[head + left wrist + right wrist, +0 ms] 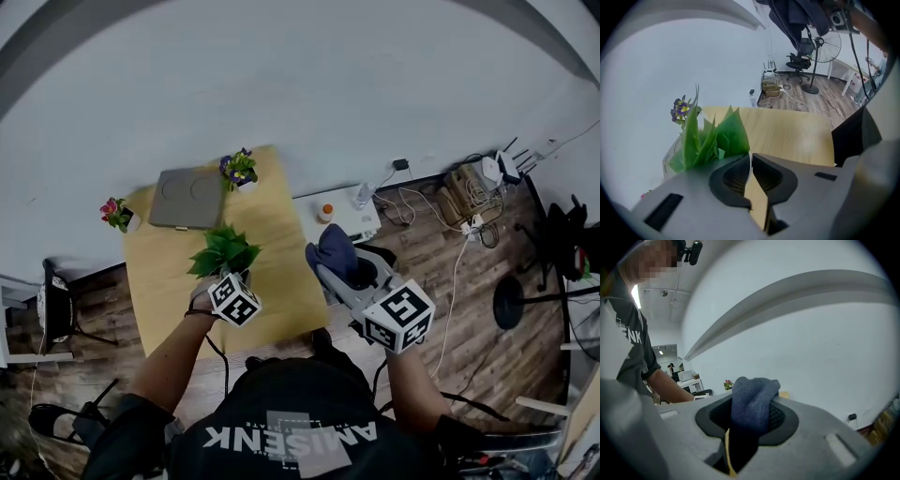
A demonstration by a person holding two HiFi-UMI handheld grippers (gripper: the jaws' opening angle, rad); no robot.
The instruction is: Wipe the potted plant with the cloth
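Observation:
The potted plant with broad green leaves stands near the middle of the yellow wooden table. My left gripper is at its near side, pointing steeply down. In the left gripper view the leaves rise just beyond the left jaw of the left gripper; the jaws are shut with nothing between them. My right gripper hovers past the table's right edge, shut on a dark blue cloth. The cloth bulges up out of the right gripper.
On the table's far side lie a grey flat slab, a purple-flowered pot and a pink-flowered pot. A low white cabinet stands to the right. Cables and a floor fan are on the wooden floor.

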